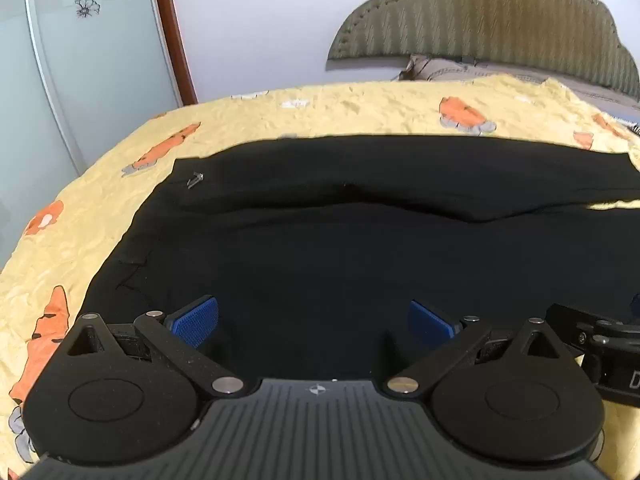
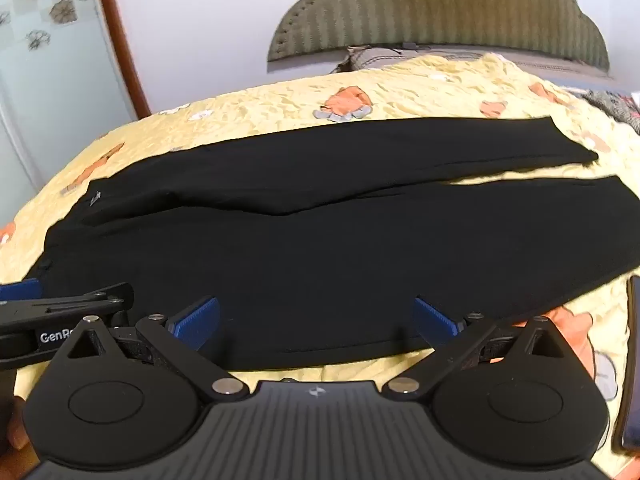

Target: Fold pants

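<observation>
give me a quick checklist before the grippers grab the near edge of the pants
1. Left gripper open: ok, blue fingers spread wide.
2. Right gripper open: ok.
3. Black pants laid flat on the yellow bedspread: ok, legs side by side with hems towards the right.
4. Near edge in reach: ok, just ahead of the right gripper.
5. Fabric between the fingers: not ok, nothing gripped.
6. Dark flat object near the right edge, clear of the fold: cannot tell.

Pants (image 2: pixel 320 240): matt black cloth, smooth. Bedspread (image 2: pixel 420 84) beyond tool: crinkled yellow cloth. Tool pads (image 1: pixel 196 320): ribbed blue. Headboard (image 2: pixel 440 12): quilted fabric.
</observation>
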Action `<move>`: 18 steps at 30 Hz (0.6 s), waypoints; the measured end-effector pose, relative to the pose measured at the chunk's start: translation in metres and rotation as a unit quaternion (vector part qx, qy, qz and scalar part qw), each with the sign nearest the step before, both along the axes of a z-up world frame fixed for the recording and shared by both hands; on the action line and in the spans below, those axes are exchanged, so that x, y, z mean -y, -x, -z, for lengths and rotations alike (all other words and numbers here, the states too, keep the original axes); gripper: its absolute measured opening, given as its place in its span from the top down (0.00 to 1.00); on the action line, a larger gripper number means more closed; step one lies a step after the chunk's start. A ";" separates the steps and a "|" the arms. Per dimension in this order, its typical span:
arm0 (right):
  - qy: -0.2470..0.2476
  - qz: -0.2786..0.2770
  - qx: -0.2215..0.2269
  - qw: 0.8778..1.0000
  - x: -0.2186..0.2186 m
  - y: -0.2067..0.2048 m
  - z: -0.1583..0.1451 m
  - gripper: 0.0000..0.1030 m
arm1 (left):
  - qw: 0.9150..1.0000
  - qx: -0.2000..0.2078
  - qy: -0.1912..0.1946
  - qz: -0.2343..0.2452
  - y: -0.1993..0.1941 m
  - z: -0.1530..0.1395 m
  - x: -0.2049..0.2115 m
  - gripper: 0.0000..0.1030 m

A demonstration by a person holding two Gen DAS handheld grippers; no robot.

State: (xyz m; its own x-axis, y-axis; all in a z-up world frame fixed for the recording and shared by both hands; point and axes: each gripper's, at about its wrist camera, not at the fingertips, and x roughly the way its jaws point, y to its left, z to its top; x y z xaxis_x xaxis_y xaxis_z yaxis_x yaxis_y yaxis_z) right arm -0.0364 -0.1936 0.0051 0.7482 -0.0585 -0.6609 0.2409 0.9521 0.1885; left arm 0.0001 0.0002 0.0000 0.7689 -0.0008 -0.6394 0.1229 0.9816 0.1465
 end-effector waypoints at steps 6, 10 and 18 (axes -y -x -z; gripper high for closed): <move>0.020 -0.007 0.007 1.000 -0.005 0.000 0.000 0.00 | 1.000 -0.021 -0.006 -0.003 -0.011 0.007 -0.001 0.00; 0.011 -0.017 0.013 1.000 0.003 0.001 -0.001 0.00 | 1.000 -0.006 -0.015 -0.001 -0.002 0.006 0.006 0.00; 0.028 -0.005 0.010 1.000 0.004 -0.002 -0.002 0.00 | 1.000 -0.009 0.012 0.000 -0.002 0.002 -0.004 0.00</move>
